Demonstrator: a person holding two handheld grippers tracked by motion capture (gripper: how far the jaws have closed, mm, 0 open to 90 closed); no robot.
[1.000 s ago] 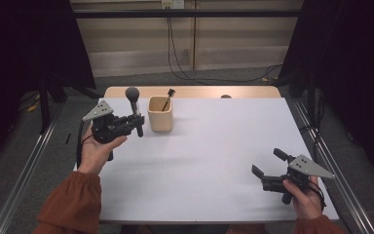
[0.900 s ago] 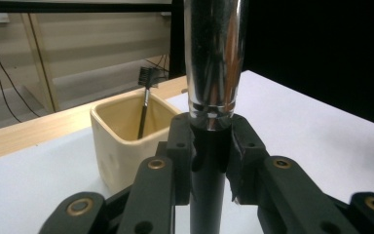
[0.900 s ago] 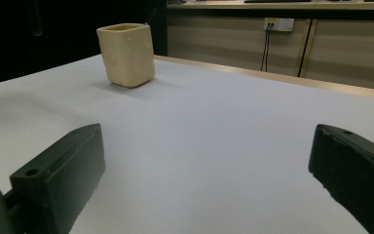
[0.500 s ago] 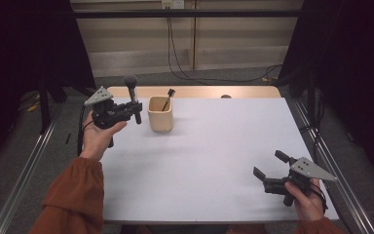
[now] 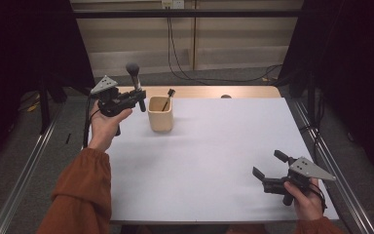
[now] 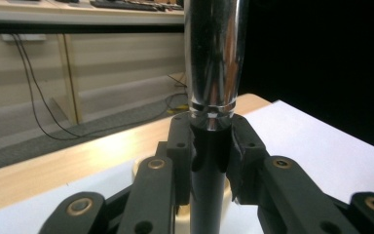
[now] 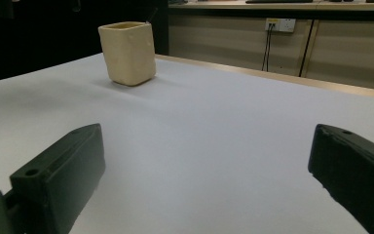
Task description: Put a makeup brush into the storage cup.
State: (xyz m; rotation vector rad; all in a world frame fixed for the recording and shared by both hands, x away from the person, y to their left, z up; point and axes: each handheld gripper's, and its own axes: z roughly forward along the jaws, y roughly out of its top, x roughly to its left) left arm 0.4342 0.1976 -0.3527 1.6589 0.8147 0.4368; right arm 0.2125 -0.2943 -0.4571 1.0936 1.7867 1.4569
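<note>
Here the brush is held upright, clamped by the left gripper, just left of the cup; the right gripper is splayed, empty.

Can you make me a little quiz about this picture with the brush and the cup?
1. True or false: the left gripper is shut on the brush.
2. What already stands in the cup? A) a spoon B) a small brush C) a pencil
3. Fill in: the right gripper is ____ and holds nothing.

Key:
1. True. Its jaws clamp the brush's handle and the bristles point up.
2. B
3. open
</note>
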